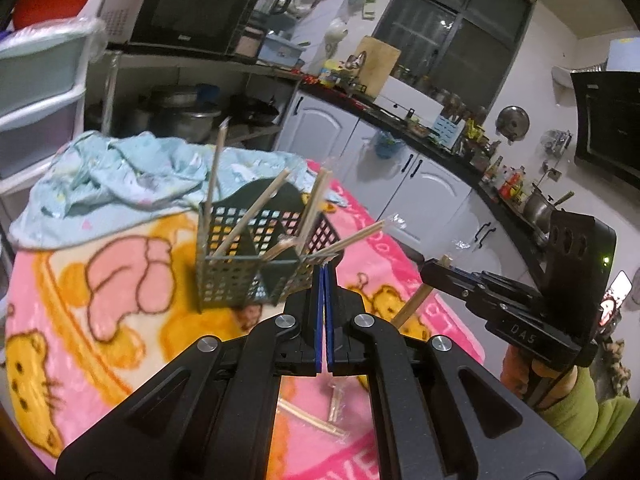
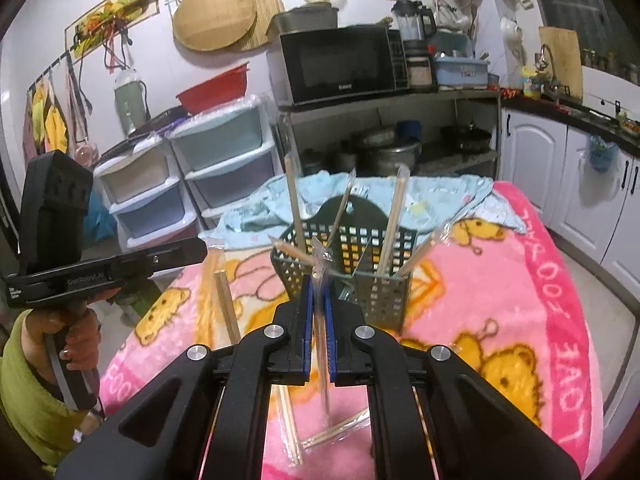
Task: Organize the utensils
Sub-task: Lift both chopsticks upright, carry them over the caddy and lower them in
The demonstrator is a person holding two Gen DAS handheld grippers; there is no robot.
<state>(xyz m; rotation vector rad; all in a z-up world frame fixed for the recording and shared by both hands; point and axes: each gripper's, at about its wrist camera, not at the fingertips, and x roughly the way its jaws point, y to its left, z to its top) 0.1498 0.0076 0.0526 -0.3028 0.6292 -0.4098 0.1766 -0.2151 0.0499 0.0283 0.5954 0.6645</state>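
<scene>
Right gripper (image 2: pixel 319 292): its blue pads are clamped on a pair of wrapped chopsticks (image 2: pixel 320 344), which run lengthways between the jaws, the clear wrapper end sticking out past the fingertips towards the basket. In the left wrist view the same gripper (image 1: pixel 434 270) shows from the side with a bare wooden stick (image 1: pixel 412 306) slanting down out of it.

Left gripper (image 1: pixel 324 276): blue pads pressed flat together. Whether anything thin is pinched at the tips I cannot tell. In the right wrist view, a wrapped pair (image 2: pixel 224 300) hangs below its tip (image 2: pixel 200 249).

Hands: a hand (image 2: pixel 78 338) in a green sleeve (image 2: pixel 28 380) grips the left tool's handle; another (image 1: pixel 532 372) holds the right one.

Basket (image 2: pixel 372 248): a dark perforated utensil holder with a divider, just ahead of both grippers' tips and standing on the blanket.

Chopsticks in basket: several wooden pairs lean out at different angles, one tall stick (image 1: pixel 216 164) near upright at the left, others (image 2: pixel 394 220) tilted right.

Loose chopsticks: wrapped pairs (image 2: pixel 332 434) lie flat on the blanket beneath the right gripper, also seen under the left (image 1: pixel 316 420).

Blanket (image 2: pixel 520 300): pink and yellow cartoon fleece covering the table.

Cloth (image 1: pixel 120 176): crumpled pale blue fabric behind the basket.

Background: microwave (image 2: pixel 340 64) on a shelf, plastic drawers (image 2: pixel 224 160) at left.
</scene>
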